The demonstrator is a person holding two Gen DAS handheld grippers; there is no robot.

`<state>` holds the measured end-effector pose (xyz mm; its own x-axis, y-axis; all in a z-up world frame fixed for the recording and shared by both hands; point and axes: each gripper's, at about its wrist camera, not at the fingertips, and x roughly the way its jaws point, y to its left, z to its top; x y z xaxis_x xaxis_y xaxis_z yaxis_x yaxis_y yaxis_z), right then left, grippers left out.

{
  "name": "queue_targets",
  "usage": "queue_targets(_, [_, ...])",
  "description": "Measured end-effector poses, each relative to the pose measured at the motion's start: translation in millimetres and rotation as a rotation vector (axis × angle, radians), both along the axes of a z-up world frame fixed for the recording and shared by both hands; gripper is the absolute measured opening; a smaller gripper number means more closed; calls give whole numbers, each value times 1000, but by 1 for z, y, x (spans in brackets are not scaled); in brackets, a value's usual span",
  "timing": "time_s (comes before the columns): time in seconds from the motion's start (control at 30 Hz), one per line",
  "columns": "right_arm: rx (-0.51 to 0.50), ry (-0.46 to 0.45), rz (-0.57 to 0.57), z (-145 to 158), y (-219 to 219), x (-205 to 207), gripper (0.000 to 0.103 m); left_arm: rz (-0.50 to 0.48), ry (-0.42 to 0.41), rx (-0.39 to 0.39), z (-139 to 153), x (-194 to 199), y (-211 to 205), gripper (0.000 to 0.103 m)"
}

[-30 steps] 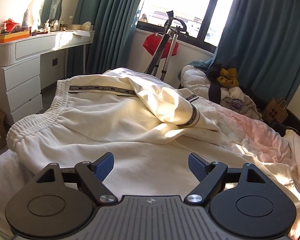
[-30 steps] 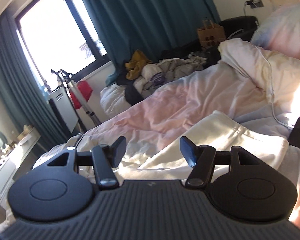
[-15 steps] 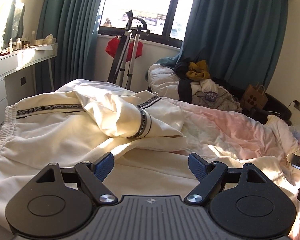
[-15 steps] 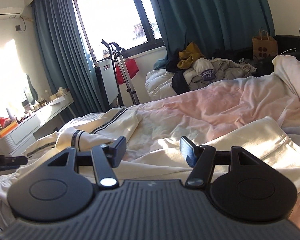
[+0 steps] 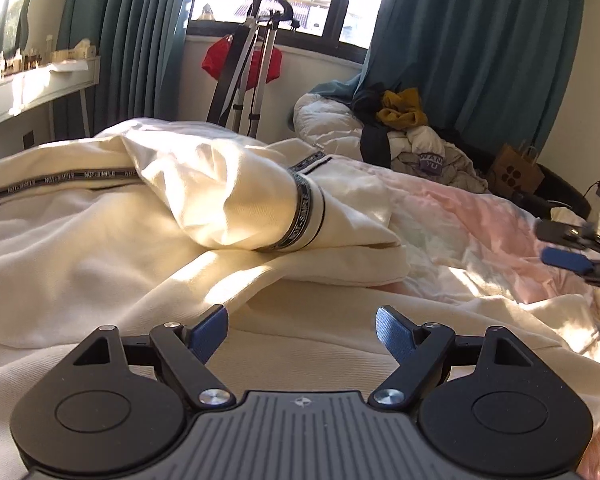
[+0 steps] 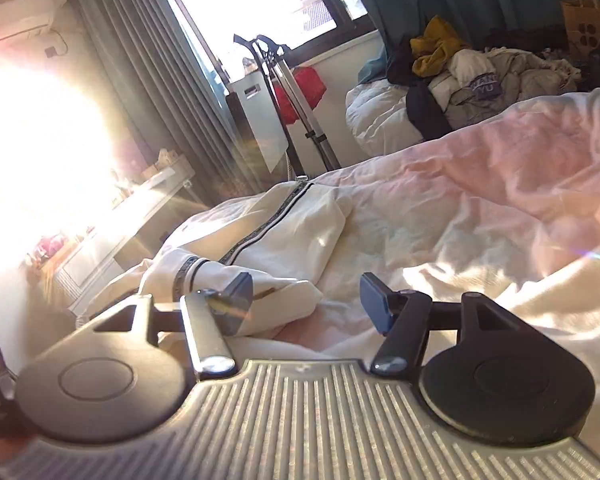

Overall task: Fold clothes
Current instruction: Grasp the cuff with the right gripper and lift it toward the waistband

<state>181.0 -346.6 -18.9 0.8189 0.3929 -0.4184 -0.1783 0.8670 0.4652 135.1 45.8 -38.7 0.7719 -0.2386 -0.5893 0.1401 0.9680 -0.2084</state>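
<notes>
The left gripper (image 5: pixel 300 332) and the right gripper (image 6: pixel 306 300) both hover with jaws apart, holding nothing, above the cream garment (image 5: pixel 228 200) lying rumpled across the bed (image 5: pixel 480 232); a clothes pile (image 5: pixel 416 140) lies beyond.

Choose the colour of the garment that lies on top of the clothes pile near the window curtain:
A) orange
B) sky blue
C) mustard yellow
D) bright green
C: the mustard-yellow garment is crumpled on top of the clothes pile, over dark and pale clothing, in front of the teal curtain.
</notes>
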Motion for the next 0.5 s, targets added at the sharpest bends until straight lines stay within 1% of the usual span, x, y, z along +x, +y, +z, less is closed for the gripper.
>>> queue_targets(0.07, [13, 44, -3, -15, 10, 52, 63, 16, 0, -3, -11, 11, 7, 83])
queue_targets(0.13, [26, 88, -7, -29, 20, 105, 63, 19, -17, 14, -23, 22, 9, 83])
queue_targets(0.2, [12, 118, -37, -45, 31, 148, 63, 1, -50, 55, -35, 29, 10, 83])
queue_targets(0.23, [11, 136, -55, -53, 36, 167, 63, -11, -67, 62, -39, 31, 11, 83])
queue_targets(0.3, [51, 170, -97, -69, 41, 201, 63, -41, -107, 63, -44, 35, 15, 83])
queue_targets(0.4, [139, 200, -136, -88, 46, 237, 63, -66, -123, 83, -52, 44, 15, 84])
queue_targets(0.5, [183, 182, -139, -93, 53, 254, 62, -73, -123, 74, -59, 52, 18, 84])
